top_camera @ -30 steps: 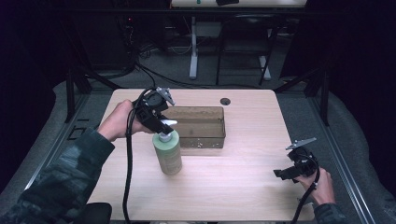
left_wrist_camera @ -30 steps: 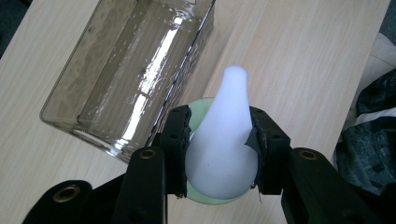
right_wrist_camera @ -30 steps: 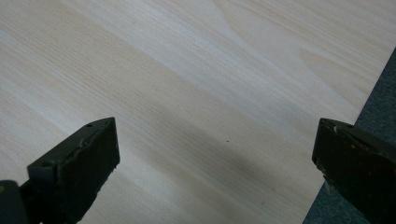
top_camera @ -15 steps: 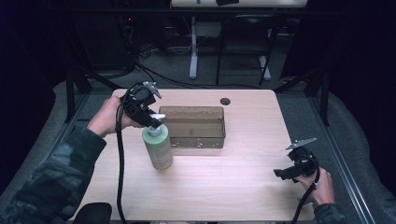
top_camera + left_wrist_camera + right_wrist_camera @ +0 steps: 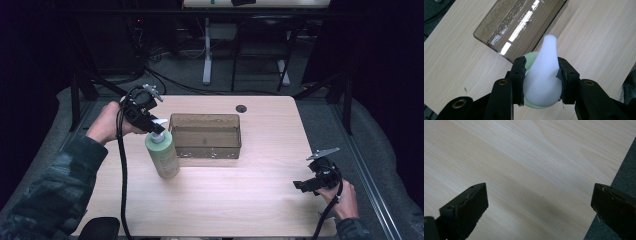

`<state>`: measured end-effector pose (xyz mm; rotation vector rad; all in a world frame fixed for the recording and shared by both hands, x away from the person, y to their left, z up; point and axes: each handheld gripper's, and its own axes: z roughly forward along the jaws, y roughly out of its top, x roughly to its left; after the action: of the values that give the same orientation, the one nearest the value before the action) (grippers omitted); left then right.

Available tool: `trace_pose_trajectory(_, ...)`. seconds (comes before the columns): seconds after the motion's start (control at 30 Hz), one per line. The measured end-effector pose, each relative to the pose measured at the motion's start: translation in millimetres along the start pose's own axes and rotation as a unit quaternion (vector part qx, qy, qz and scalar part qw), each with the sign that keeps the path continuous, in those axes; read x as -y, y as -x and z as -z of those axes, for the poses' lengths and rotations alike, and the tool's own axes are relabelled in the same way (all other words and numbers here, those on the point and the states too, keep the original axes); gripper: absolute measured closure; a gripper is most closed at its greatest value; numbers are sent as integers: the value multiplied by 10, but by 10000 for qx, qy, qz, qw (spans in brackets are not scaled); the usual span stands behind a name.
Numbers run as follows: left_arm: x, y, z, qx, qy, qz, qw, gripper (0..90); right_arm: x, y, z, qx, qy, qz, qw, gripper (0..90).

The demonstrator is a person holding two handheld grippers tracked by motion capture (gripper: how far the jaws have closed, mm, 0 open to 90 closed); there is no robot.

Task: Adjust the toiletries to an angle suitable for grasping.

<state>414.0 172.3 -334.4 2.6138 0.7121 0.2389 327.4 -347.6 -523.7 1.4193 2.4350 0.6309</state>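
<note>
Light wood table [image 5: 240,200], largest thing here. Clear brown bin [image 5: 206,135] near the far edge, a little left of middle. Green bottle [image 5: 162,155] with a white pump [image 5: 544,75], tilted, just beside the bin's left front corner, toward the table's left edge. Left gripper [image 5: 156,129] clamped on the pump, one jaw at each side of it. Right gripper [image 5: 301,185] near the front right corner, jaws wide apart over bare wood, holding nothing.

surface: light wood table [image 5: 240,200] | on it: green pump bottle [image 5: 163,155], clear brown bin [image 5: 206,136]
</note>
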Motion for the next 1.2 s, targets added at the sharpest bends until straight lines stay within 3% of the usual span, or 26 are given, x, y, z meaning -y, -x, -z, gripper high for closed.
trace_pose_trajectory(0.1,32,0,-3,-32,73,22,10000,621,2,0,-2,-2,2,-3,10000,4)
trace_pose_trajectory(0.17,45,-5,-19,-3,78,57,10000,512,0,-6,-1,-21,-7,-10,10000,4)
trace_pose_trajectory(0.2,51,-10,-24,29,93,105,9999,512,0,-6,-1,-21,-7,-10,10000,4)
trace_pose_trajectory(0.23,55,-18,-26,63,129,137,9998,394,0,-6,5,-14,15,-8,10000,3)
trace_pose_trajectory(0.3,51,-22,-15,7,135,114,9998,350,-1,-9,9,-5,14,-8,10000,3)
trace_pose_trajectory(0.37,43,-33,6,32,187,150,9997,215,-7,-17,22,-21,46,-20,10000,0)
trace_pose_trajectory(0.5,12,-39,63,108,210,115,9997,161,-14,-21,30,-26,57,-18,10000,0)
trace_pose_trajectory(0.7,-35,-36,73,140,76,27,9999,204,-16,-23,29,-38,59,-15,10000,0)
trace_pose_trajectory(0.9,-49,-9,41,197,-65,-181,9996,451,-14,-15,2,-63,22,-3,10000,0)
trace_pose_trajectory(0.93,-53,-11,36,169,-105,-184,9996,519,-11,-15,-1,-43,6,7,10000,0)
trace_pose_trajectory(1.03,-56,-28,34,91,-105,-213,9997,611,-5,-18,11,-33,12,4,10000,0)
trace_pose_trajectory(1.2,-58,-28,32,72,-125,-235,9996,626,-6,-20,33,-8,35,-4,10000,0)
